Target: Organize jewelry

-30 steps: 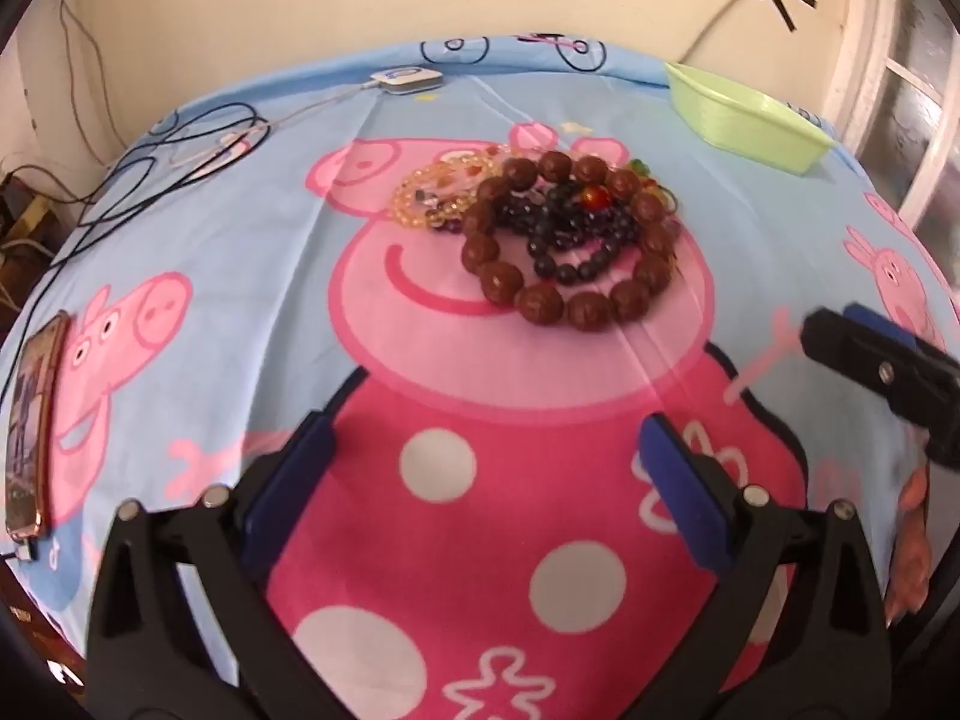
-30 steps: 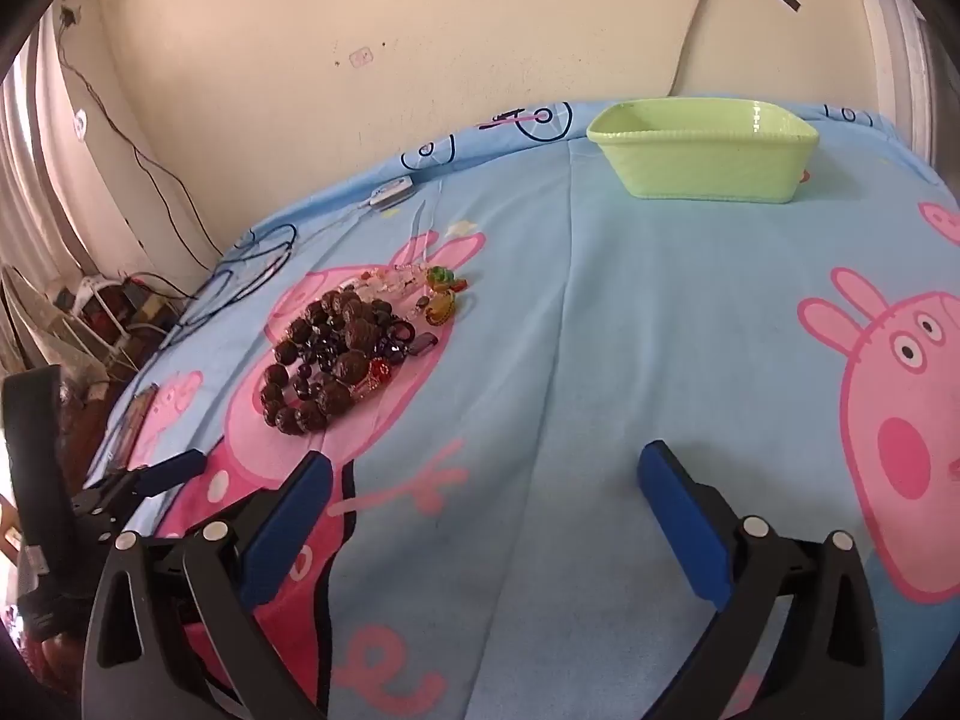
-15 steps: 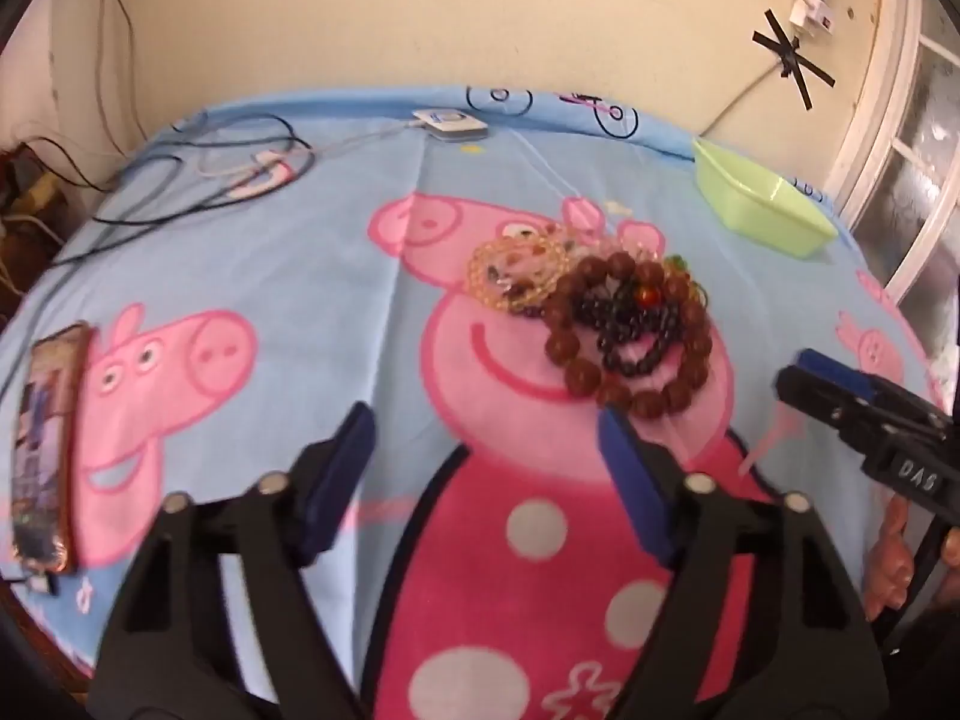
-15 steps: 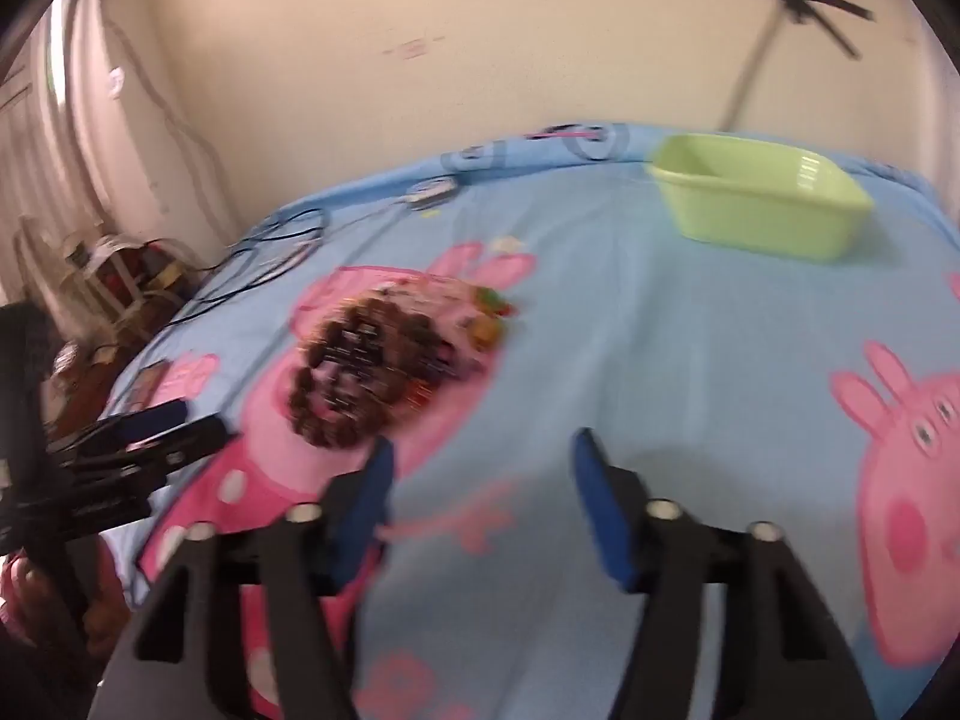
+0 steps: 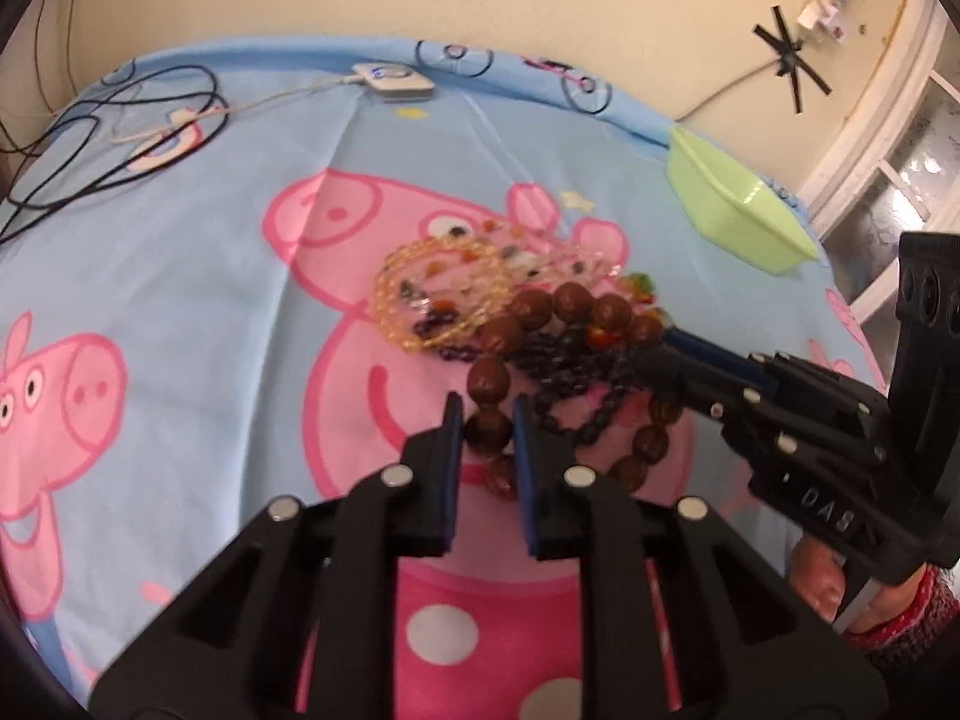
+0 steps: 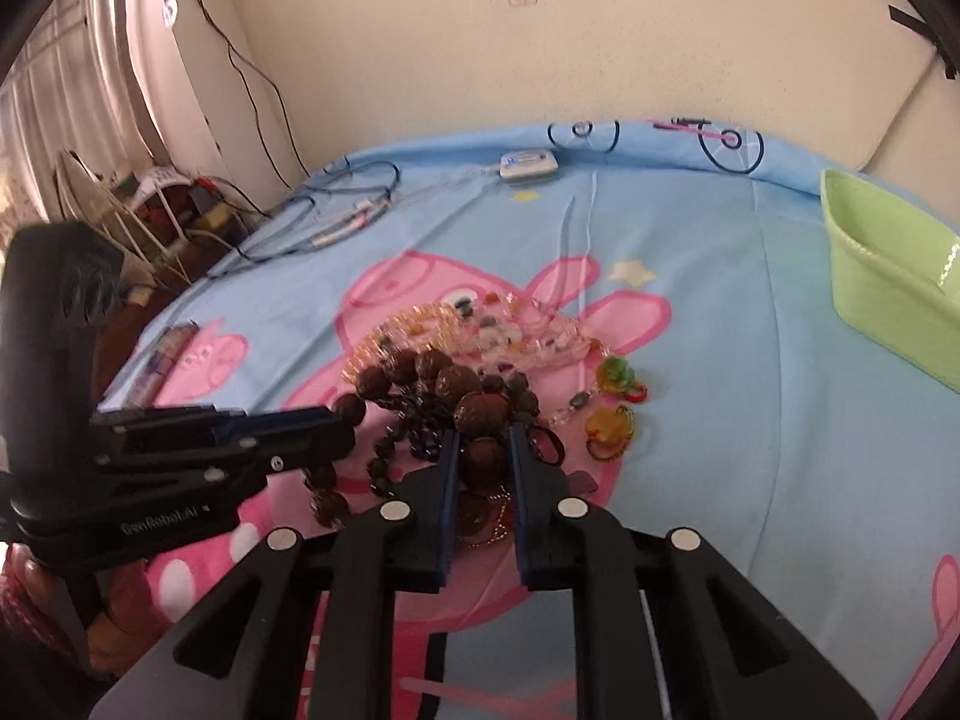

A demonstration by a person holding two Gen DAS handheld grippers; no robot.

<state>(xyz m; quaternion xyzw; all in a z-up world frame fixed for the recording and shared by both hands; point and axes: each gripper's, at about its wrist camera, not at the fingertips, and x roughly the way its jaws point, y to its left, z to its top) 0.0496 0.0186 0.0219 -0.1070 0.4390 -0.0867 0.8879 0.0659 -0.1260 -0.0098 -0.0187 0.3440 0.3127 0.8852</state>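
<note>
Both grippers had closed in from the sheet's near edge onto the jewelry pile. Left gripper point(image 5: 486, 420) was clamping down, its blue pads point(image 5: 453, 450) touching a bead of the big brown bead bracelet point(image 5: 489, 378). Right gripper point(image 6: 483, 450) was clenched on another bead of that bracelet. Around it lay a dark bead strand point(image 5: 570, 360) and amber bracelet point(image 5: 420, 294) on the cartoon-pig sheet point(image 5: 180, 240). The green tub point(image 6: 888, 276) sat well apart, by the wall.

Cream wall point(image 6: 600, 48) w/ curtain point(image 6: 78, 96), white window frame point(image 5: 870, 138).
</note>
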